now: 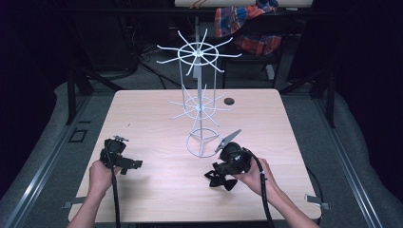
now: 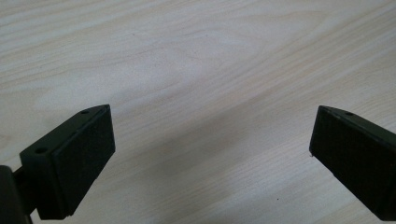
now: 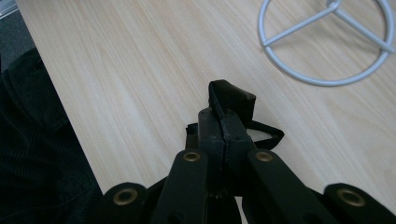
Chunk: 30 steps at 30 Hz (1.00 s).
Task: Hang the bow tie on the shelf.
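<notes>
We hold the right gripper (image 1: 223, 179) low over the near right part of the table (image 1: 157, 109), its jaws closed tight on a black bow tie (image 3: 232, 103); in the right gripper view the fabric is pinched between the two jaws, with a loop of strap trailing on the wood. The left gripper (image 1: 130, 165) sits at the near left, jaws spread wide with nothing between them, bare tabletop beneath.

The white wire rack (image 1: 199, 102) stands just beyond the right gripper, its ring base (image 3: 327, 42) close to the tie.

What could go wrong, as we judge it: the grip is on a small fold of soft cloth, so a quick lift may let it slide out. The dangling strap could snag a wire prong. Bumping the light rack with either gripper could tip it, since the base looks narrow.

Counted: one bow tie, one rack with two tiers of prongs, two grippers, one table.
</notes>
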Motion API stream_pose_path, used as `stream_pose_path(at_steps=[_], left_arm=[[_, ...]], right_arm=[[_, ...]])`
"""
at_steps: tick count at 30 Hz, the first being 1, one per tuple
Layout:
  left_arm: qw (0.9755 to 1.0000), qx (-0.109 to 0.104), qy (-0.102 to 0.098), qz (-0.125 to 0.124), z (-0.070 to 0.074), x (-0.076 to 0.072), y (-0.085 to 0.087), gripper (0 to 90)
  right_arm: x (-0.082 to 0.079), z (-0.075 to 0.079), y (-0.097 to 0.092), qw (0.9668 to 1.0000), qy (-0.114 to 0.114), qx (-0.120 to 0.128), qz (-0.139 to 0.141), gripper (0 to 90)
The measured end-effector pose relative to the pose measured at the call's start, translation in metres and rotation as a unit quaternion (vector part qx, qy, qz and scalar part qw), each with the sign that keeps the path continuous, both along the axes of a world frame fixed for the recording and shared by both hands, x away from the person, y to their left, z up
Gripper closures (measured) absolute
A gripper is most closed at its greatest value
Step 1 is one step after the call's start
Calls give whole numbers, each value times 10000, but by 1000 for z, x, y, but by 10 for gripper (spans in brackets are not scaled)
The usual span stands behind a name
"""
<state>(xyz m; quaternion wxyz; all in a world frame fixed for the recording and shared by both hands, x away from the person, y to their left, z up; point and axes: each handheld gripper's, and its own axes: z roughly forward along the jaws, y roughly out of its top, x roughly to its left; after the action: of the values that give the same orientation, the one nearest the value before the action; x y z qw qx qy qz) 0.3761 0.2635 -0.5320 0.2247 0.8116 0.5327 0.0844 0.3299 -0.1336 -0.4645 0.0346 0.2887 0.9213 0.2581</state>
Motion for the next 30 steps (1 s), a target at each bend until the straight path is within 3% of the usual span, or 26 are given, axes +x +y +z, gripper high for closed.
stream_pose_path(at_steps=[30], left_arm=[[10000, 8, 27, 10, 0, 0, 0, 2]], right_arm=[[7, 25, -38, 9990, -205, 171, -361, 894]])
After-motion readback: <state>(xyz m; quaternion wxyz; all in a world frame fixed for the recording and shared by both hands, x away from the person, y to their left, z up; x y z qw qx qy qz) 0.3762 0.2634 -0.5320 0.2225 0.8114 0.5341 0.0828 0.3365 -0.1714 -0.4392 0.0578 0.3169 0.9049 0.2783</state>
